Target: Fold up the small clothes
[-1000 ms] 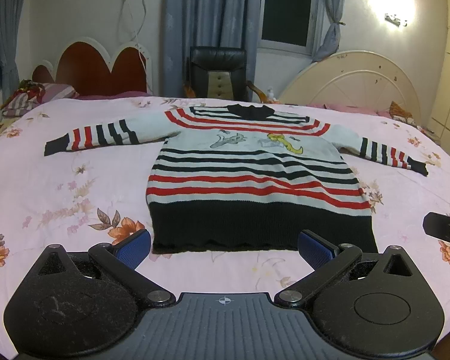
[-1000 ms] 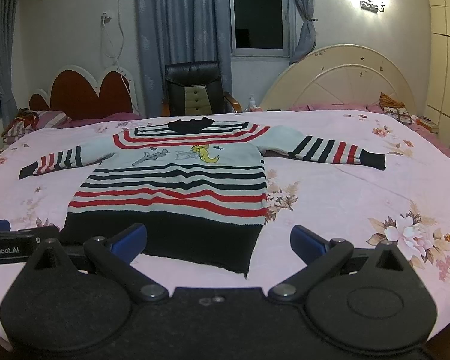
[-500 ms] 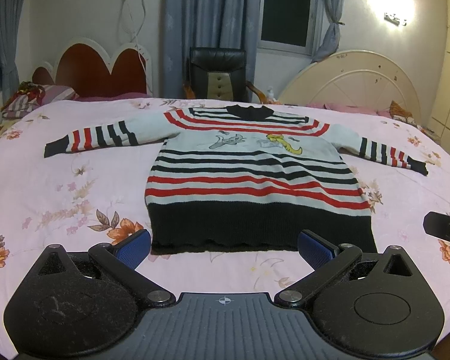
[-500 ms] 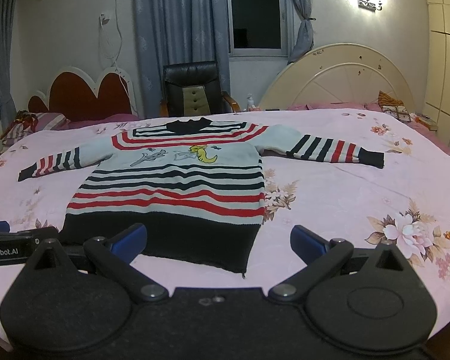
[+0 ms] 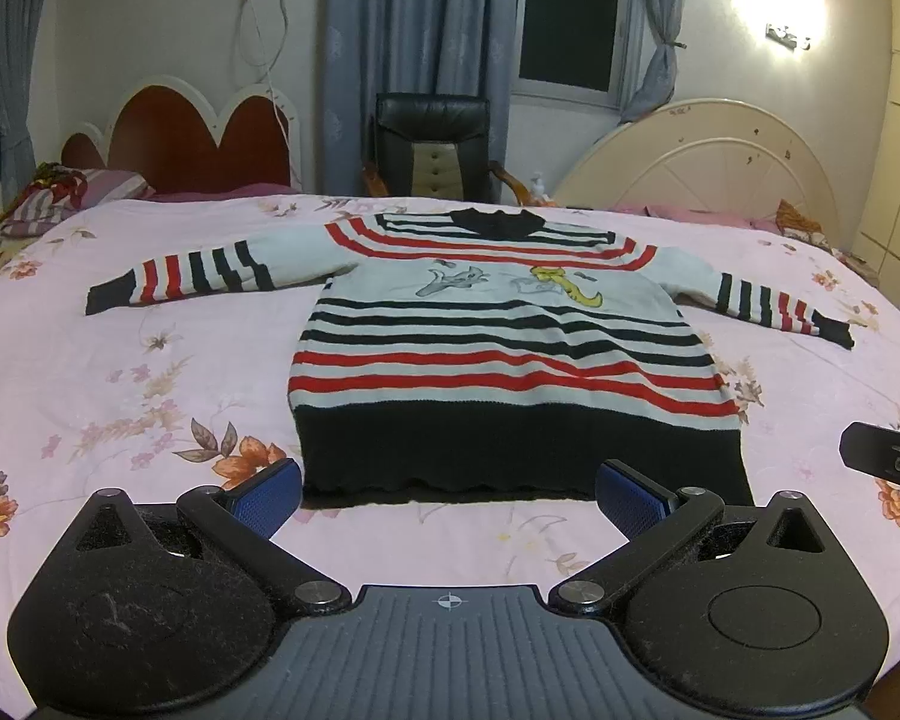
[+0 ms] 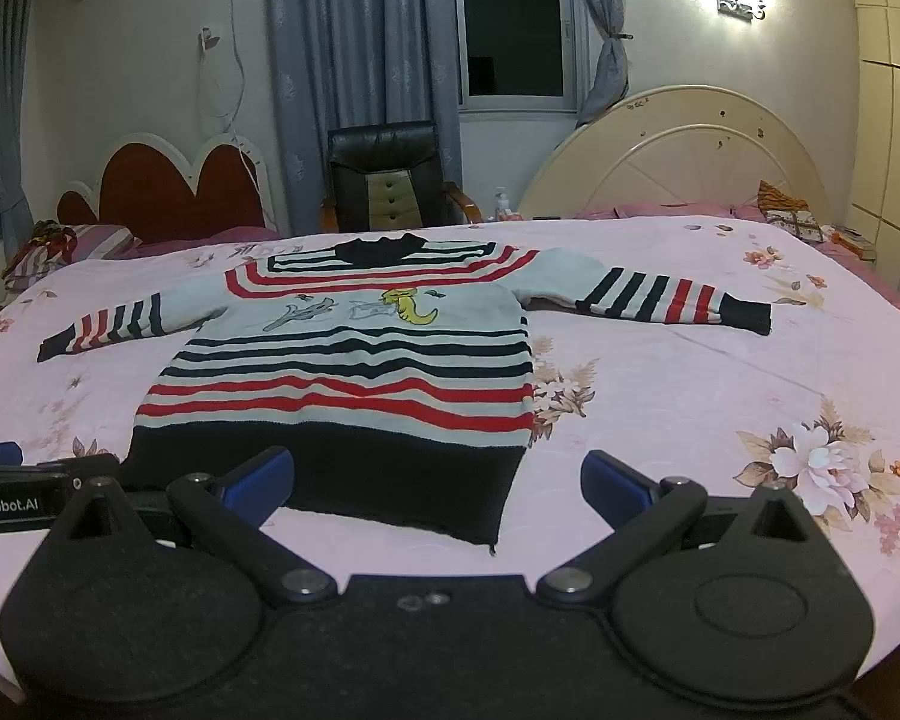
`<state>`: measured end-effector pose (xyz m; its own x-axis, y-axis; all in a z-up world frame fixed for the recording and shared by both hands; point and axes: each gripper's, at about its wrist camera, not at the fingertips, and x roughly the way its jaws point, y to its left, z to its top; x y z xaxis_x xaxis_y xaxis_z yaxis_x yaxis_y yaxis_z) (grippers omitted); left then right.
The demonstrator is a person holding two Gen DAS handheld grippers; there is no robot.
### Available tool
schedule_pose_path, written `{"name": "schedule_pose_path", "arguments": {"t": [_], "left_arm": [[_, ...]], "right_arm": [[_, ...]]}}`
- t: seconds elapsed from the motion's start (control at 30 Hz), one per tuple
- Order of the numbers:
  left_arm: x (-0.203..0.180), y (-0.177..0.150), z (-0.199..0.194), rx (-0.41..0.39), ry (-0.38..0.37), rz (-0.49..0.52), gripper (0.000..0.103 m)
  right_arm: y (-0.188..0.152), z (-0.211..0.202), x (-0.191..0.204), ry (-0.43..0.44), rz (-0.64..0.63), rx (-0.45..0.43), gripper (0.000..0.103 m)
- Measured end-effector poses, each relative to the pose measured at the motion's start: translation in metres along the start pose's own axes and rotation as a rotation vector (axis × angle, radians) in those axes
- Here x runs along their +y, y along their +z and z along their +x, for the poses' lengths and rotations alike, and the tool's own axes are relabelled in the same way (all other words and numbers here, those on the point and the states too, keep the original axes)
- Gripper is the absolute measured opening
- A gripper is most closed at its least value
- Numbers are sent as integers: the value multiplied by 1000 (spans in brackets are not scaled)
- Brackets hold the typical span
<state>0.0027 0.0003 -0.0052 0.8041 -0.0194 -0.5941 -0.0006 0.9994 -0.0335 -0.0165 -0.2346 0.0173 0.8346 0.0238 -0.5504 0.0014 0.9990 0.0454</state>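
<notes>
Left gripper (image 5: 448,495): hovering just short of the sweater's hem, its blue-padded fingers (image 5: 268,495) spreading wide and gripping nothing.
Right gripper (image 6: 438,483): hanging over the near right corner of the hem, jaws likewise standing wide apart and empty; its tip is also showing at the right edge of the left wrist view.
Sweater (image 5: 498,354): lying flat, front up, on the bed, collar pointing away toward the chair, black hem band nearest the grippers.
Sleeves: both stretching straight out to the sides, striped in black and red, ending in black cuffs.
Pattern: white body carrying black and red stripes, with a small grey and yellow cartoon print across the chest.
Bedsheet (image 5: 120,396): pink with flower prints, lying under the whole sweater.
Chair (image 5: 431,147): black, standing beyond the far edge of the bed, in front of grey curtains (image 5: 414,18).
Headboards: a red scalloped one (image 5: 180,132) sitting to the left, a cream arched one (image 5: 699,162) to the right.
</notes>
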Motion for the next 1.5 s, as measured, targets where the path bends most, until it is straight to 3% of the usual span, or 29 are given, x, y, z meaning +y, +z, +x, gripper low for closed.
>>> {"name": "schedule_pose_path", "arguments": {"t": [1.5], "left_arm": [[6, 0, 6, 4, 7, -6, 103]], "right_arm": [[2, 5, 7, 5, -9, 4, 102]]}}
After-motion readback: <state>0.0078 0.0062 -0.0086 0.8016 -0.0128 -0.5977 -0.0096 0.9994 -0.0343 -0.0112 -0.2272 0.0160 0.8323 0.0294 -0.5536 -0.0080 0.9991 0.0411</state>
